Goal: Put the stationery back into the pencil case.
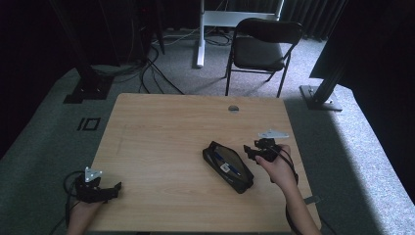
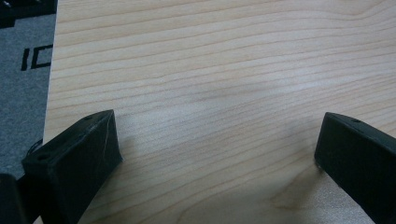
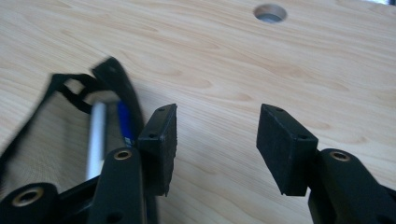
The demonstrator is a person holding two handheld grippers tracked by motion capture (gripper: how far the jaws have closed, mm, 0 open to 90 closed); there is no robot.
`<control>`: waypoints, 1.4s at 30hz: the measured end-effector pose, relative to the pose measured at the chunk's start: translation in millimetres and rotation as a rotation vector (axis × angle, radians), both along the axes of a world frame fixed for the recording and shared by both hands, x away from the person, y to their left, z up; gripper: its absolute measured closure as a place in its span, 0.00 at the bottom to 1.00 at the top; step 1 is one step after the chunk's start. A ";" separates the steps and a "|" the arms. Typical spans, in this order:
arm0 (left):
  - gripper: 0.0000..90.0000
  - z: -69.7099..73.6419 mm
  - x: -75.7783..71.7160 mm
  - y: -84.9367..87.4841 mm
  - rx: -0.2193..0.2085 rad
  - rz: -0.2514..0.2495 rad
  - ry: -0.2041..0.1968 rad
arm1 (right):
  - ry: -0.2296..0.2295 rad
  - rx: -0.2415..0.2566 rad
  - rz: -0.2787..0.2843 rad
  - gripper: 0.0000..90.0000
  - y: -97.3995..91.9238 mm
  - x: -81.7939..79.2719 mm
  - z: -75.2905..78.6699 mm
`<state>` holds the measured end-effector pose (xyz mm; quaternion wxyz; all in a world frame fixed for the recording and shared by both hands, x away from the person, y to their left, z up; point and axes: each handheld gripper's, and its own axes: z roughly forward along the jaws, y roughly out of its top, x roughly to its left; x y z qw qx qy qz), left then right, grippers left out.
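A black pencil case (image 1: 228, 166) lies unzipped on the wooden table (image 1: 166, 127), right of centre, with pens inside. In the right gripper view the case (image 3: 112, 74) sits at the left, holding a silver pen (image 3: 96, 135) and a blue pen (image 3: 123, 123). My right gripper (image 1: 249, 152) is just right of the case's far end, pointing toward it. Its jaws (image 3: 217, 135) stand apart over bare wood with nothing between them. My left gripper (image 1: 115, 189) rests at the table's near left corner. It is wide open (image 2: 219, 140) over empty wood.
A round cable hole (image 1: 233, 108) is near the table's far edge. Behind the table stand a black folding chair (image 1: 262, 46) and a white desk leg (image 1: 199, 34). Black frame posts (image 1: 323, 88) stand on the grey carpet either side, with cables at the back left.
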<state>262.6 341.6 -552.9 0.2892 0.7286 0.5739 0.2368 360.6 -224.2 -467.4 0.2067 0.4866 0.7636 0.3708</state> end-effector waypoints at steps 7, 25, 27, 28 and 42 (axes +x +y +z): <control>0.00 0.0 0.0 0.0 0.000 0.000 0.000 | 0.003 -0.001 -0.038 0.50 -12.4 -1.8 -11.9; 0.00 0.0 0.0 0.0 0.000 0.000 0.000 | 0.001 0.015 -0.180 0.41 -51.8 -21.8 -40.7; 0.00 0.0 0.0 0.0 0.000 0.000 0.000 | 0.007 0.008 -0.187 0.40 -54.7 -24.1 -43.6; 0.00 0.0 0.0 0.0 0.000 0.000 0.000 | 0.010 0.006 -0.191 0.40 -55.9 -25.4 -45.1; 0.00 0.0 0.0 0.0 0.000 0.000 0.000 | 0.014 -0.034 -0.220 0.31 -74.0 -44.1 -62.5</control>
